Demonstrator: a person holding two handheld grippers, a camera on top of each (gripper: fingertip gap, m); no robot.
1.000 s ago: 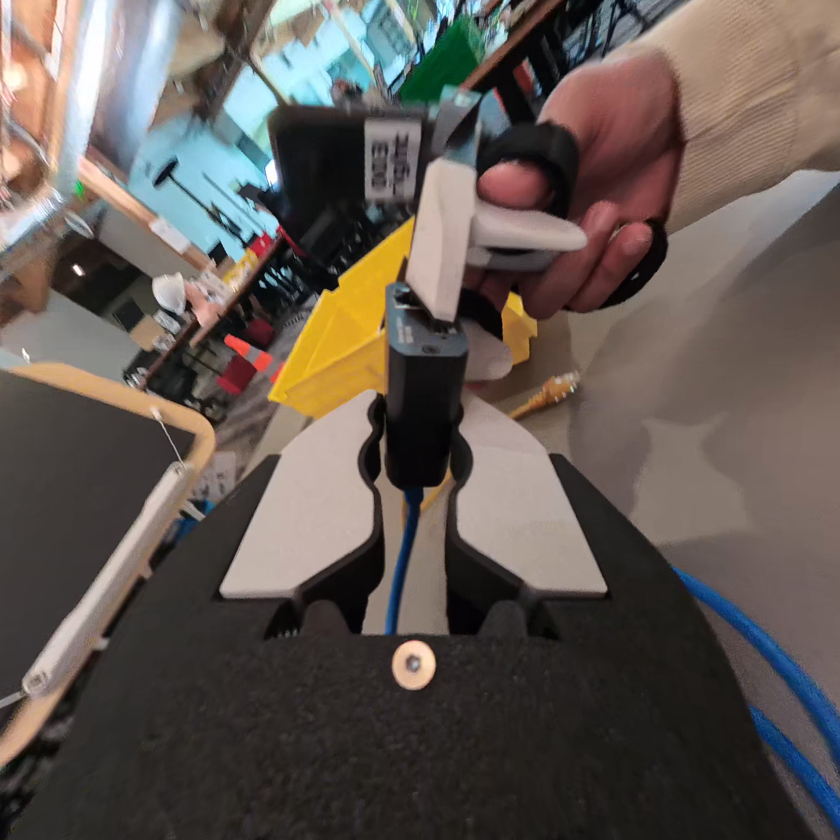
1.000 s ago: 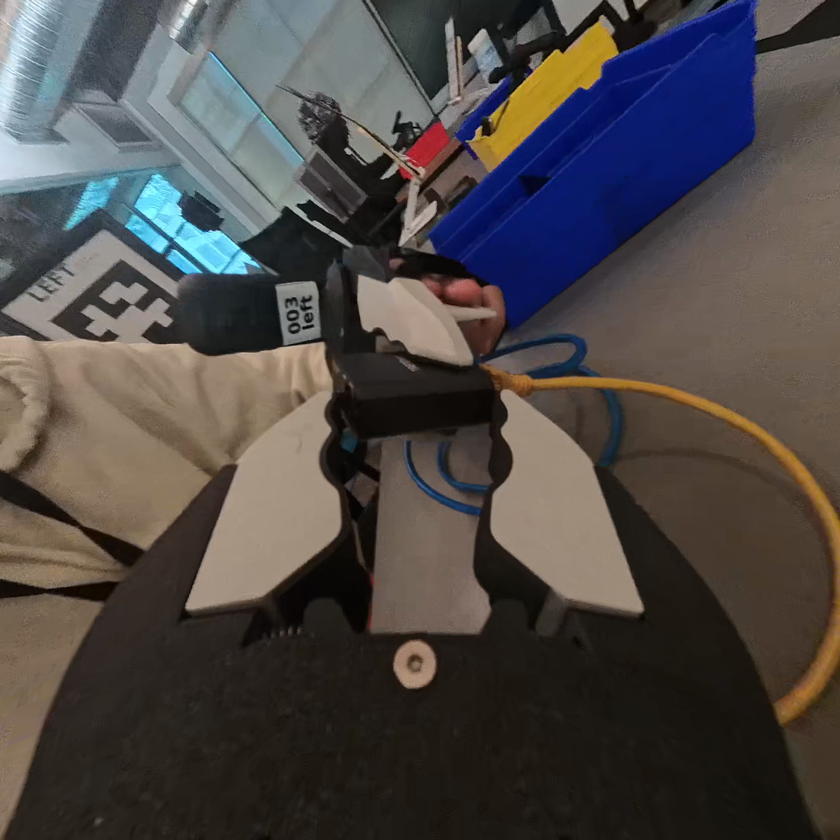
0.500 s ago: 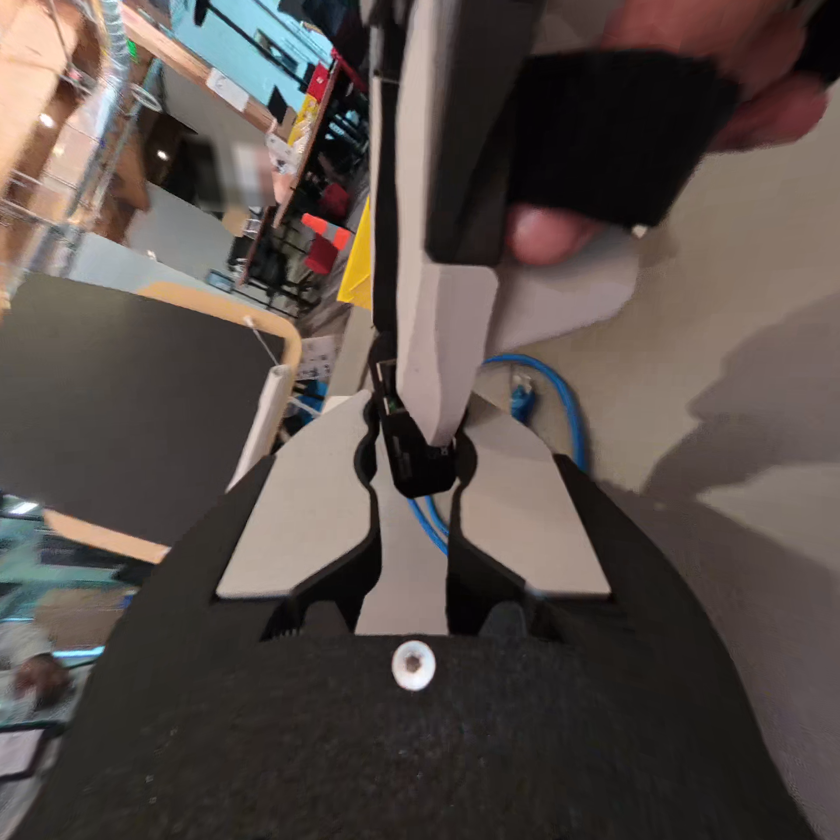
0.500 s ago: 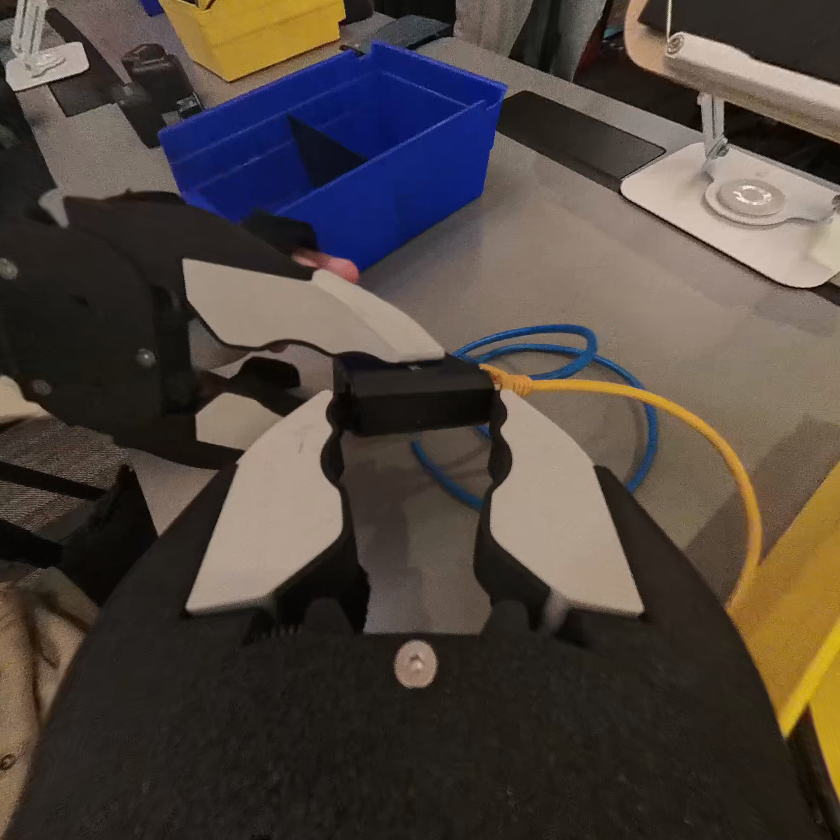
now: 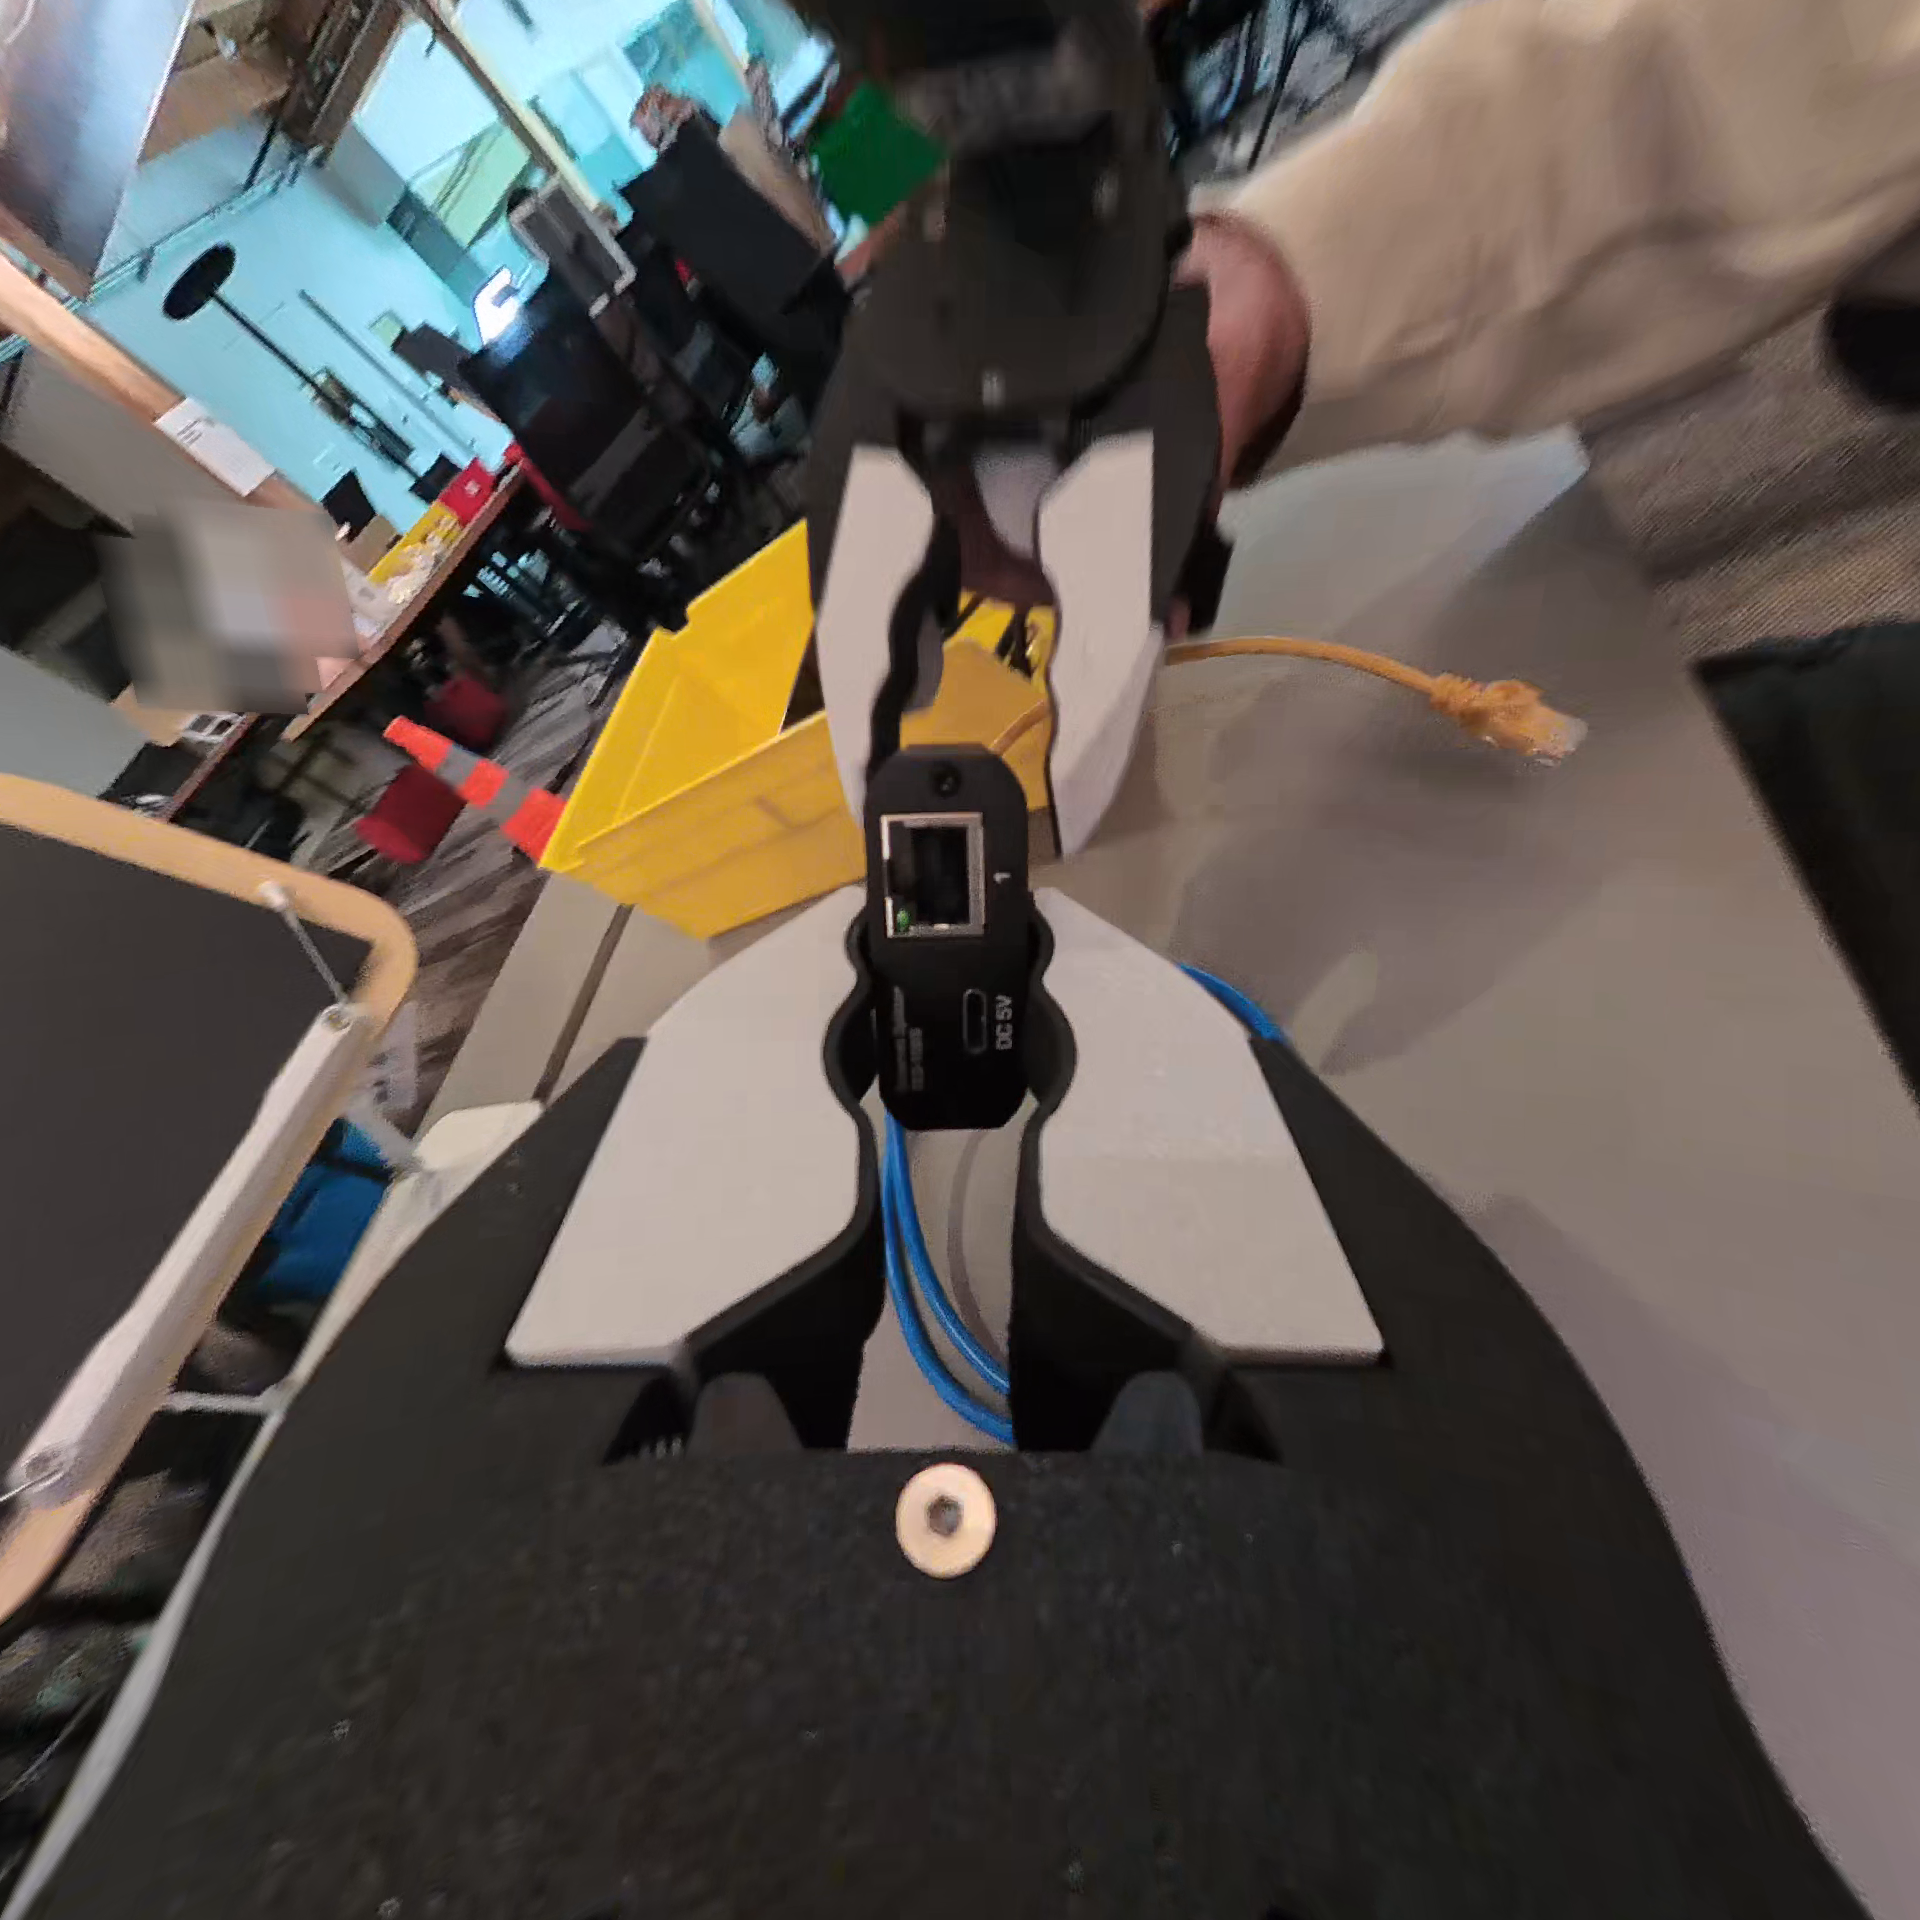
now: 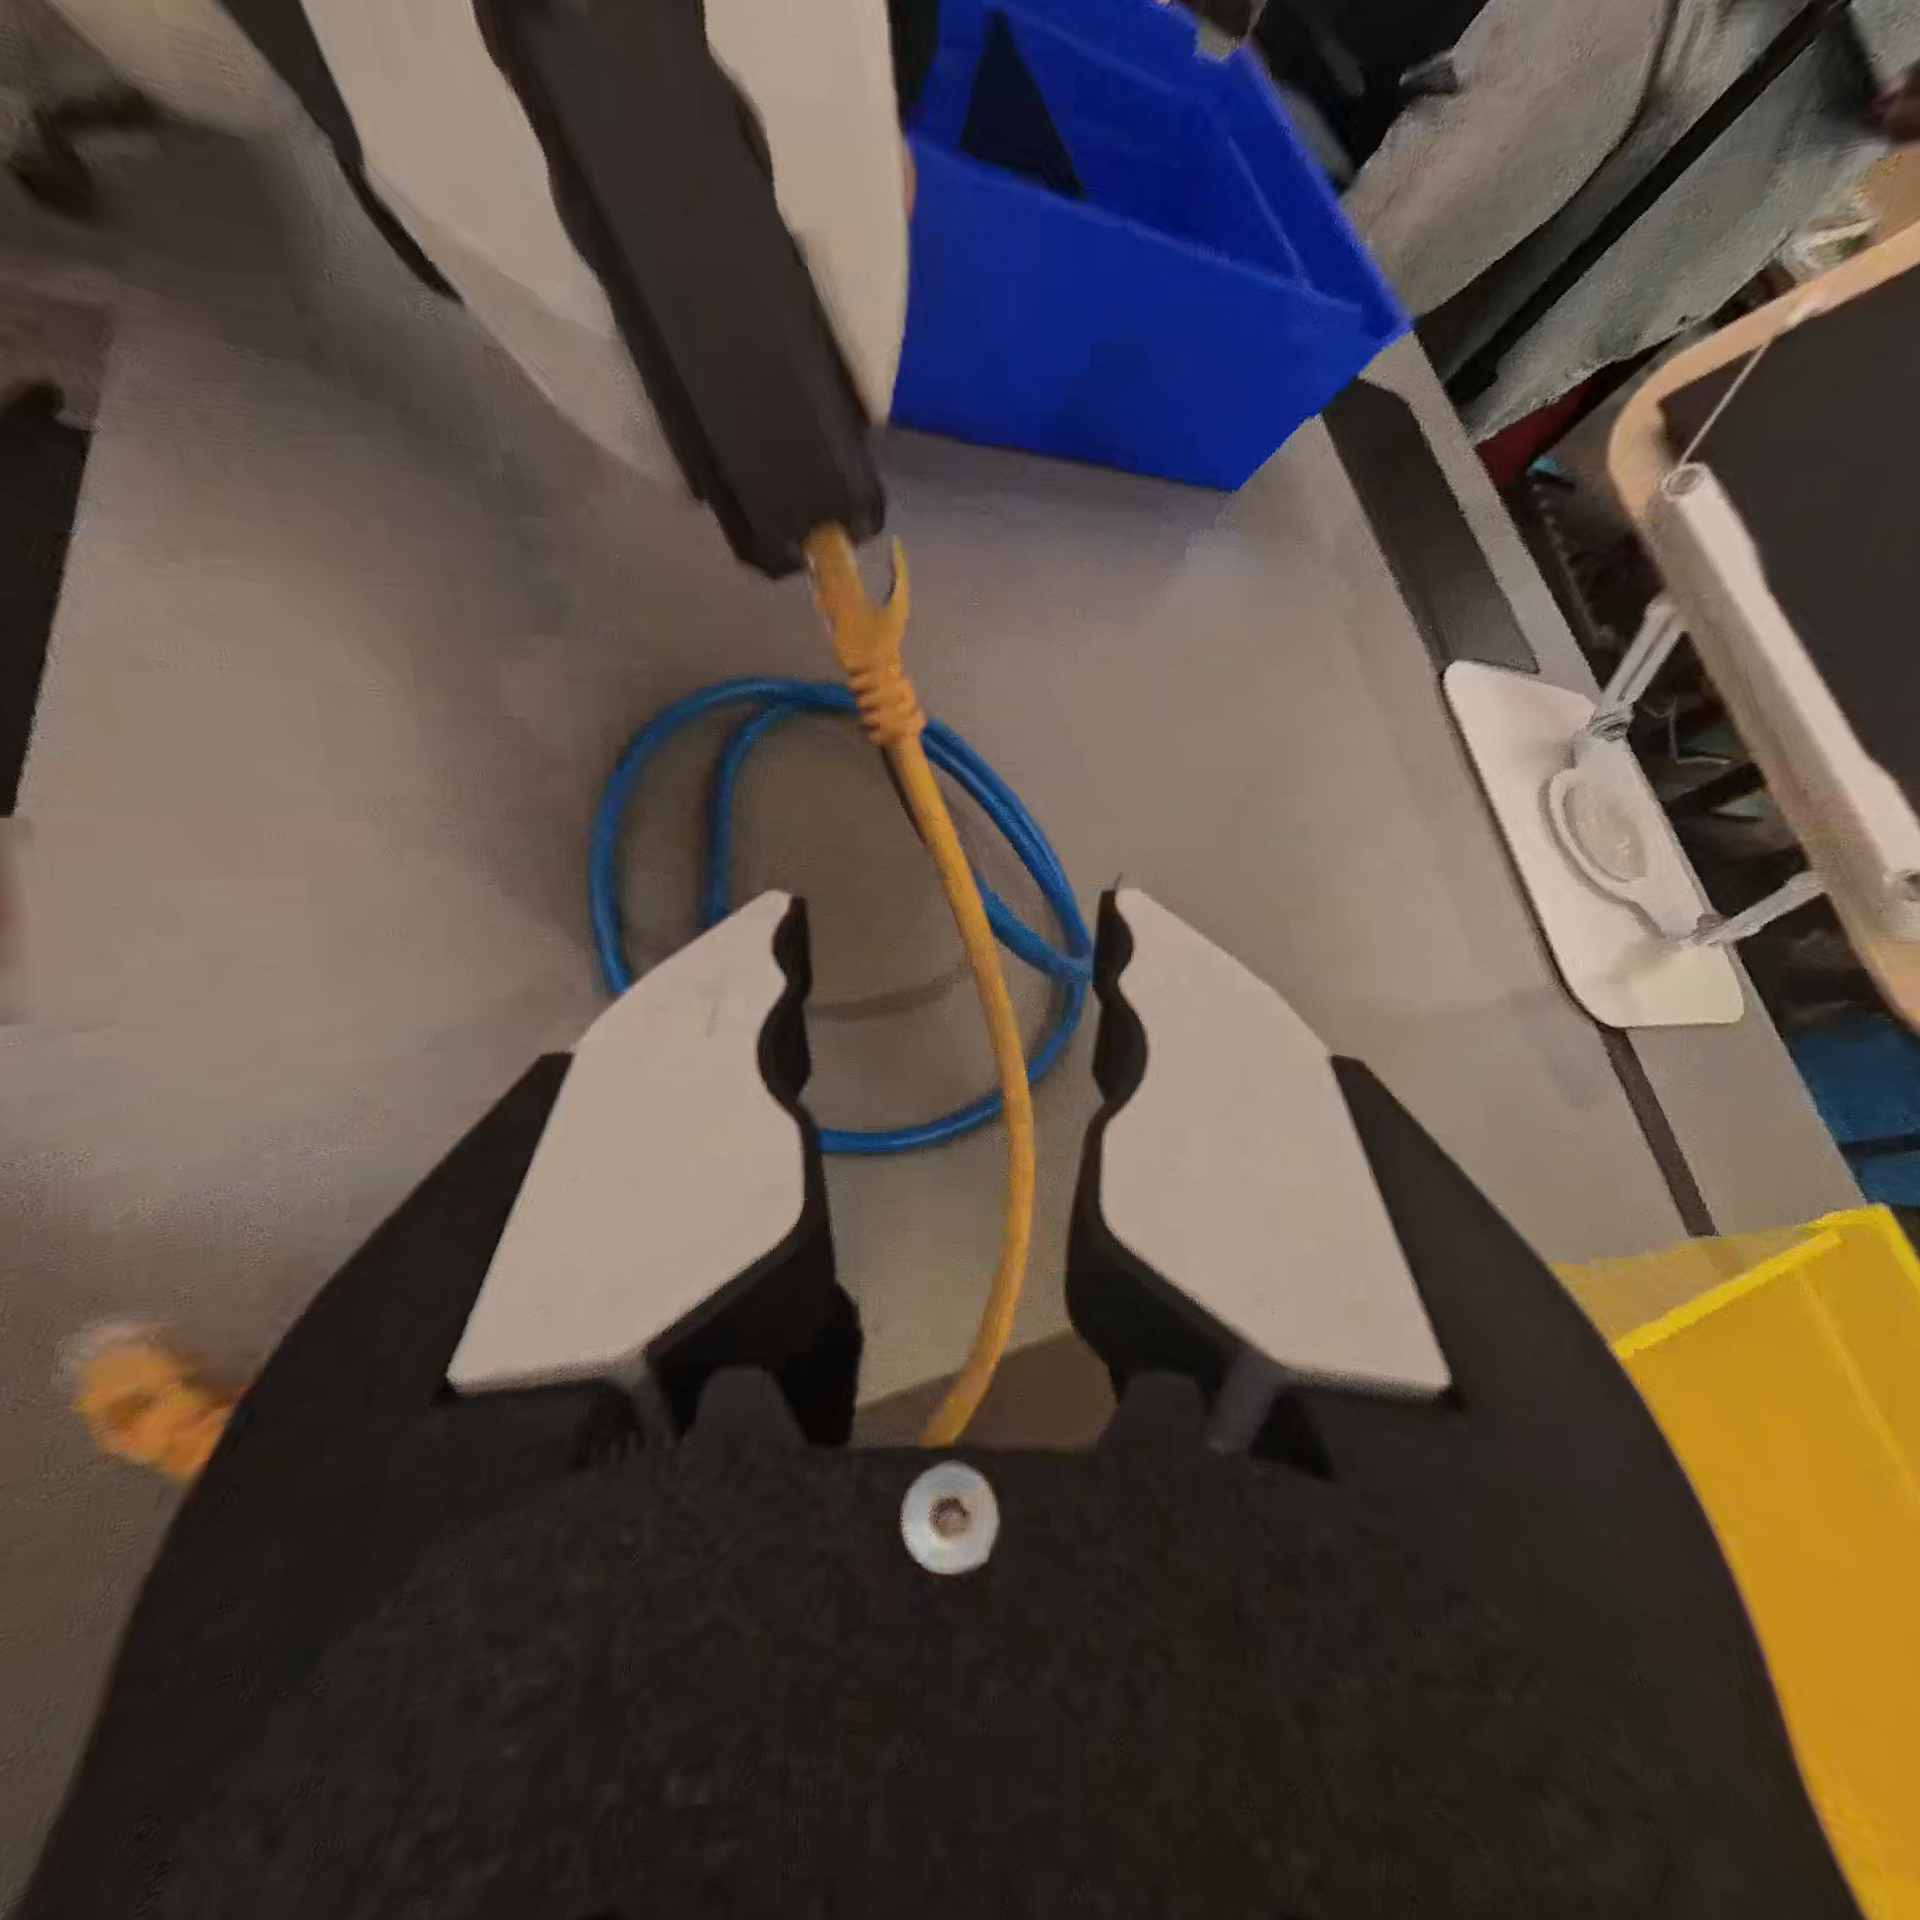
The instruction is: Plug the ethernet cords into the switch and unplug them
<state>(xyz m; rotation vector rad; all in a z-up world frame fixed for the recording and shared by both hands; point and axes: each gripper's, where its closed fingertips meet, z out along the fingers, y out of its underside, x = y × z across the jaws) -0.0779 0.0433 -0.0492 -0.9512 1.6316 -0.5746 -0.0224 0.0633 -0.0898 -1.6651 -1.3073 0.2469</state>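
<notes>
My left gripper (image 5: 951,935) is shut on the small black switch (image 5: 945,997) and holds it above the table, with an empty port facing the camera. My right gripper (image 6: 951,914) is open and empty; it shows beyond the switch in the left wrist view (image 5: 971,717). In the right wrist view the switch (image 6: 727,312) hangs in the left gripper (image 6: 769,416), with the yellow cord's plug (image 6: 862,623) in its lower end. The yellow cord (image 6: 997,1143) runs between my right fingers without touching them. Its free plug (image 5: 1496,717) lies on the table. The blue cord (image 6: 623,831) lies coiled below.
A blue bin (image 6: 1122,312) stands at the back of the grey table (image 6: 260,727). A yellow bin (image 6: 1787,1455) is at the right, also in the left wrist view (image 5: 717,790). A white stand base (image 6: 1590,831) sits near the table edge. A sleeved arm (image 5: 1558,229) reaches in. Some 8 cm of space lies between my two pairs of fingers.
My right gripper has let go of the switch, opened and drawn back. My left gripper keeps the switch and has turned it so a port faces its camera.
</notes>
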